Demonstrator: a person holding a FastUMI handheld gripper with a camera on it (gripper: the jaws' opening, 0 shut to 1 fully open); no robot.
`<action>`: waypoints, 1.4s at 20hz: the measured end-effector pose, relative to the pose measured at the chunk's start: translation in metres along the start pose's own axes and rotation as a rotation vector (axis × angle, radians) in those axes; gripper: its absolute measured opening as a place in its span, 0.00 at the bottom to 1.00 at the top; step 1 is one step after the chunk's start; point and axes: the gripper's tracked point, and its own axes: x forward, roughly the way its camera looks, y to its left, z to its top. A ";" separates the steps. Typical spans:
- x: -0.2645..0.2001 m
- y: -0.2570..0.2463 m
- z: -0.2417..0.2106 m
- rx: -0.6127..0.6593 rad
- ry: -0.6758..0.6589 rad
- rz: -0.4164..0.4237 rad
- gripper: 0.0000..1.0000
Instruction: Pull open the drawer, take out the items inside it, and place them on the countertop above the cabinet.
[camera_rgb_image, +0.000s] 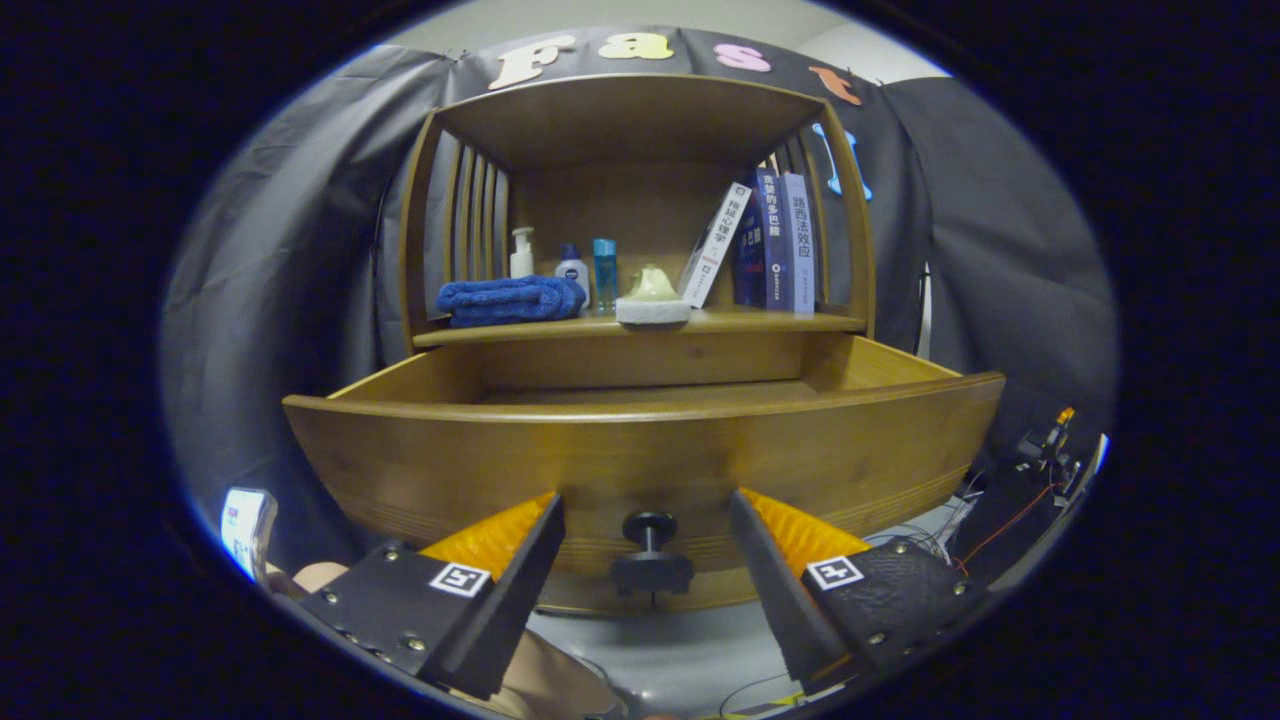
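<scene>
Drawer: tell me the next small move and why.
Probably lift the gripper above the drawer front and tilt down to look inside. The drawer is already pulled out, the fingers stand open on either side of the knob, and the front hides its contents.

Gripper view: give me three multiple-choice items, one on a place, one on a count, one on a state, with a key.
1. Where is the drawer knob?
A. between the tool's fingers
B. on the countertop
C. beside the books

2. How many books stand on the countertop?
A. one
B. two
C. four

3. What state is the drawer in?
A. shut flush
B. pulled out
C. removed from the cabinet

Key:
1 A, the knob sits in the gap of the tool, touching neither orange finger.
2 C, one white spine leans on three upright blue ones.
3 B, its front stands forward of the cabinet and its side walls show.
</scene>
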 end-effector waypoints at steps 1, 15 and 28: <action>0.002 0.000 0.001 0.002 0.000 0.003 0.99; 0.044 -0.002 0.023 -0.048 -0.017 0.019 0.99; 0.100 0.002 0.034 -0.049 -0.013 0.015 0.99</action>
